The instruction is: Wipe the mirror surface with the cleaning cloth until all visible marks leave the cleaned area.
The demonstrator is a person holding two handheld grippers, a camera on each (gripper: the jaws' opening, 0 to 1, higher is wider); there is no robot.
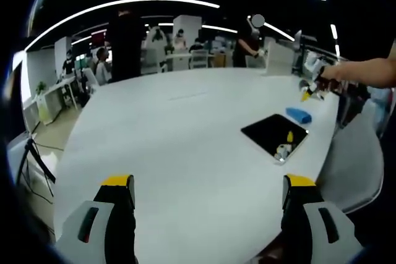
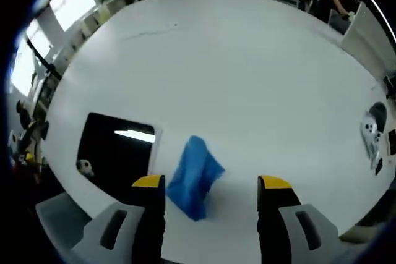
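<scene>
A dark rectangular mirror [image 1: 274,135] lies flat on the white table [image 1: 179,134] toward the right, with a blue folded cloth [image 1: 299,115] just beyond it. My left gripper [image 1: 207,193] stands open low over the table's near part, well short of both. Another gripper [image 1: 312,88] held by a person's hand hovers above the cloth. In the right gripper view the blue cloth [image 2: 193,176] lies on the table [image 2: 247,78] just ahead of my open right gripper [image 2: 211,182], between its jaws' line. The mirror [image 2: 117,153] lies to its left, reflecting a ceiling light.
A white chair back [image 1: 352,165] stands at the table's right edge. Small white objects [image 2: 371,134] rest at the table's far right. Desks, chairs and several people fill the room beyond the table. A tripod leg [image 1: 34,159] stands at the left.
</scene>
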